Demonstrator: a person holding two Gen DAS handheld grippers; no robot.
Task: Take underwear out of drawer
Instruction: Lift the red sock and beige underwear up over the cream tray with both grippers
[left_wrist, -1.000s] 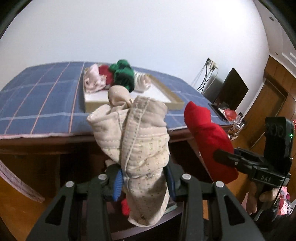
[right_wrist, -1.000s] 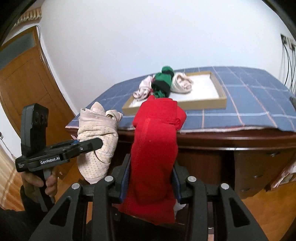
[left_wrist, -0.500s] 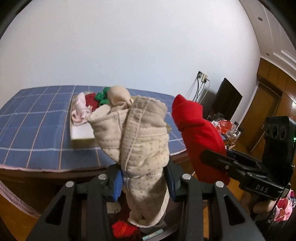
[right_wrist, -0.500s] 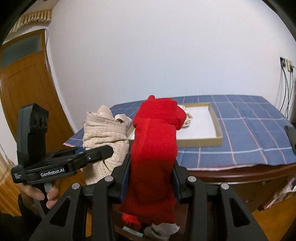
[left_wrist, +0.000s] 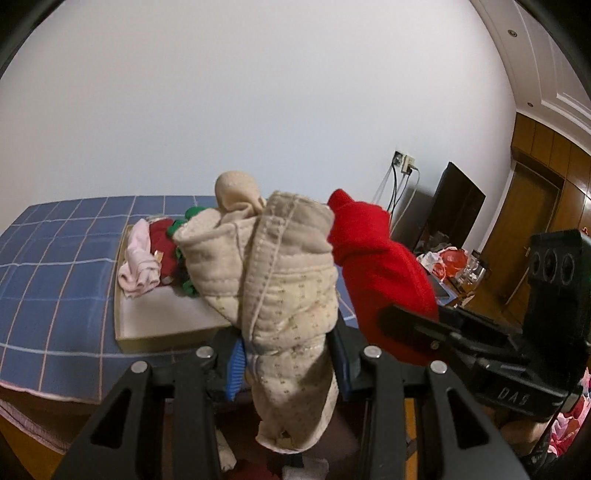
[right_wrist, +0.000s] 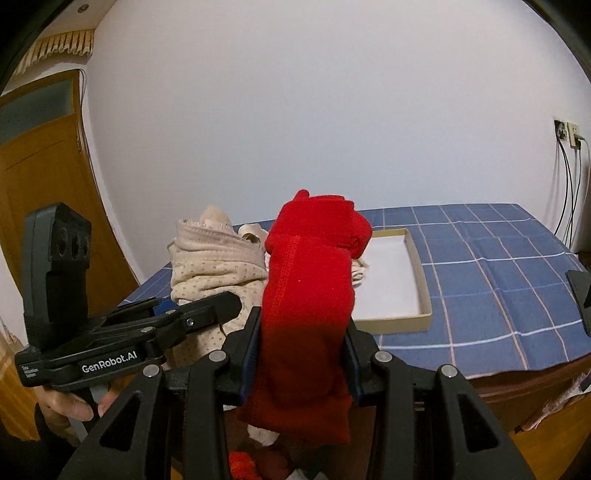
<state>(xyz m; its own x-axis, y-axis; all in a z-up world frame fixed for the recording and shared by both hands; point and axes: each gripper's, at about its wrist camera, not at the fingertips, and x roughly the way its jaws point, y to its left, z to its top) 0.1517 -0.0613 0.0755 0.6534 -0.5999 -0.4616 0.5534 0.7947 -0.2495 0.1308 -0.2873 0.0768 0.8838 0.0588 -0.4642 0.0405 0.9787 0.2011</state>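
While each claw grips underwear (beige (left_wrist: 284, 295), red (right_wrist: 306, 295)), both hover.

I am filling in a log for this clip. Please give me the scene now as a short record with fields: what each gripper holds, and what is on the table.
left gripper: shut on beige dotted underwear
right gripper: shut on red underwear
table cover: blue checked cloth
on table: shallow cardboard tray
in tray: pink garment, plus red and green ones, bunched at one end

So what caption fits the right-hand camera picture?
Right gripper clamps red underwear above a cardboard tray; left gripper holds a beige pair.
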